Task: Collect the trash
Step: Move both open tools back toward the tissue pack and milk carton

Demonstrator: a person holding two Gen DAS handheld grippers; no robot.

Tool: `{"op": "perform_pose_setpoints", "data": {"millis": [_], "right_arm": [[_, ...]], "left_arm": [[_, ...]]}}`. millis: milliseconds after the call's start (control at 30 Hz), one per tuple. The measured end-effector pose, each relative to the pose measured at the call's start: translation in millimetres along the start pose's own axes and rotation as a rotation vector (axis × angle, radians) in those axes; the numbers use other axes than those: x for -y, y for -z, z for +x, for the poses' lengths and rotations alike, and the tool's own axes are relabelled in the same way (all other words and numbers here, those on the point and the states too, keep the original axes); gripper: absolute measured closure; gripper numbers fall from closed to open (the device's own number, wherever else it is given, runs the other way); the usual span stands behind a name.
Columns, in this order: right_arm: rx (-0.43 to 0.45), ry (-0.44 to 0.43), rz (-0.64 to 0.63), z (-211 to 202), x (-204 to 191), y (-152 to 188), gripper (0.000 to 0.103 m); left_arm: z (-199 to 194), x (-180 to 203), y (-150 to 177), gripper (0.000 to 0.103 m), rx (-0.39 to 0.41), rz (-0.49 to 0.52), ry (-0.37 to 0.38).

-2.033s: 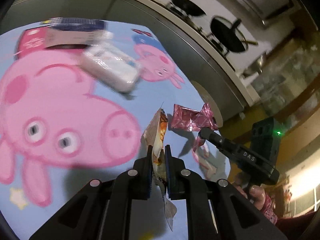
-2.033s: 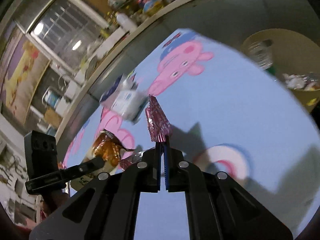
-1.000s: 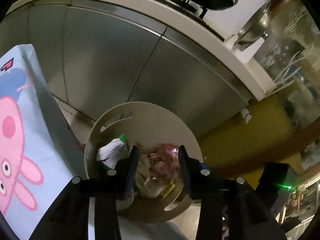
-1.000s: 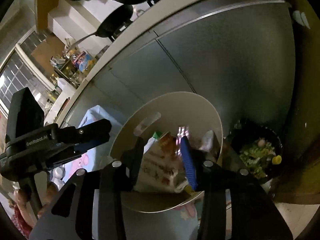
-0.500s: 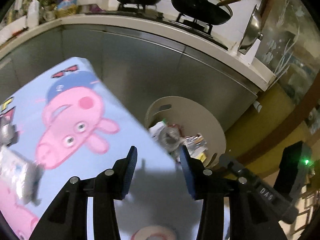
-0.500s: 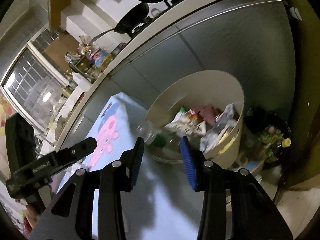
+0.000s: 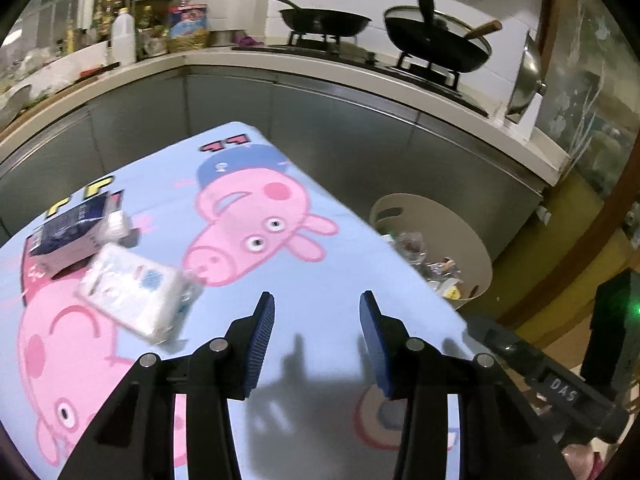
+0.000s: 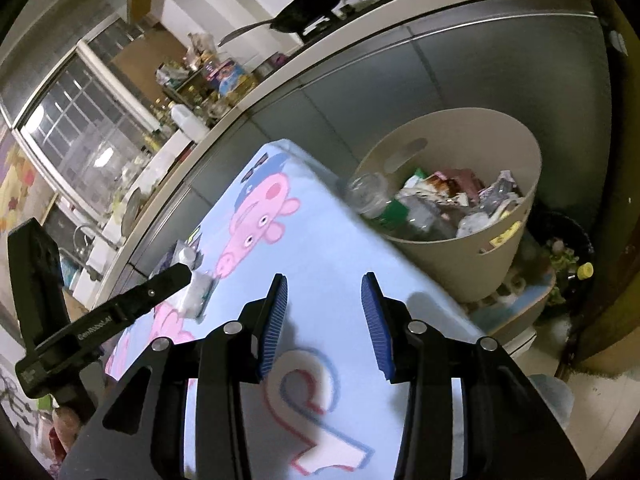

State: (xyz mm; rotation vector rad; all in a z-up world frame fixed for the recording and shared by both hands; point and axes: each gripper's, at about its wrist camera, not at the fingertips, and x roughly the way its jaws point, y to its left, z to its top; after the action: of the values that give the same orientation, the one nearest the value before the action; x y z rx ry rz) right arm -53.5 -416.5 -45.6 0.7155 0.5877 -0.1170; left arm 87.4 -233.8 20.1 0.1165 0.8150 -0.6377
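My left gripper (image 7: 316, 304) hangs open over the blue cartoon-pig tablecloth (image 7: 320, 272), with nothing between its blue pads. Over the table's near corner, my right gripper (image 8: 325, 284) has its jaws opening and holds nothing. The beige round bin (image 8: 440, 264) stands on the floor just past the table's right edge, filled with wrappers and a clear bottle (image 8: 372, 196). The left wrist view has the bin (image 7: 472, 240) at the right. On the cloth lie a white tissue pack (image 7: 132, 292) and a dark blue box (image 7: 72, 232), left of the left gripper.
Steel cabinet fronts (image 7: 360, 136) and a counter with black pans (image 7: 436, 44) run behind the table and bin. A dark bowl of food scraps (image 8: 568, 252) sits on the floor right of the bin. The tissue pack (image 8: 196, 296) lies behind the left gripper's finger (image 8: 168, 280).
Two seconds ago each gripper was shut on a wrapper. A second ago both stood open above the bin. Now both have swung back over the table, holding nothing.
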Motion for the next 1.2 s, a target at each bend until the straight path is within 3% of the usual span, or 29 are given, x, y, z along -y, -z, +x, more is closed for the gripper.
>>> {"op": "perform_pose_setpoints", "data": {"millis": [667, 1200], "right_arm": [[-0.123, -0.068, -0.191, 54.1, -112.0, 15.7, 0.060], [-0.234, -0.091, -0.282, 92.9, -158.1, 46.8, 0.060]], "left_arm": [[-26.2, -111.1, 26.9, 0.059, 0.046, -0.145, -0.144], [-24.0, -174.0, 48.6, 0.059, 0.027, -0.245, -0.203]]}}
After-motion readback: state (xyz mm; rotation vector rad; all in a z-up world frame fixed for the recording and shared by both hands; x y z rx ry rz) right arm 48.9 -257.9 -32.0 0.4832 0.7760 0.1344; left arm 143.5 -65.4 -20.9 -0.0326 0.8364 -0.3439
